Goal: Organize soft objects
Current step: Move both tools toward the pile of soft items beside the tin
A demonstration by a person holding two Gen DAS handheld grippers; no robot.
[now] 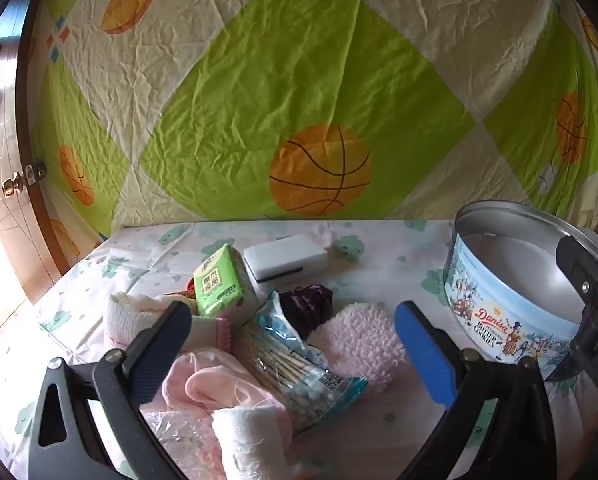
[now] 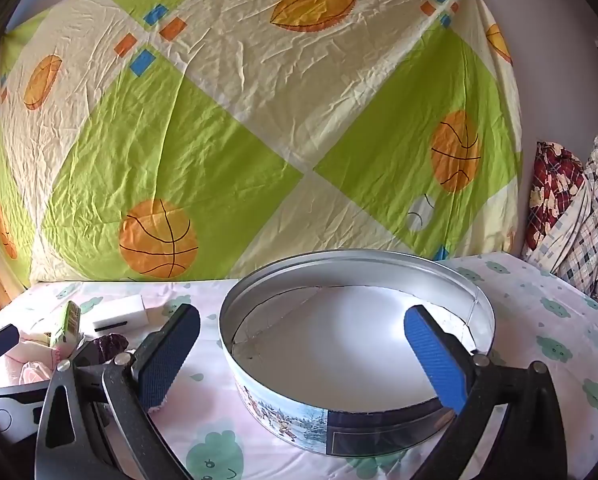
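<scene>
Hovering with my left tool (image 1: 295, 340) and right tool (image 2: 303, 352) both spread wide and holding nothing, I judge nothing sorted: the soft things (image 1: 355, 340) lie heaped on the desk (image 1: 379, 276) beside the empty tin (image 2: 355, 332).

Soft items (image 1: 259, 344) lie heaped left of the cookie tin (image 1: 511, 304).

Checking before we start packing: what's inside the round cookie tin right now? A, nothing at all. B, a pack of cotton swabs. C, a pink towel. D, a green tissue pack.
A: the cookie tin shows only its bare metal floor, with no soft things inside.
</scene>
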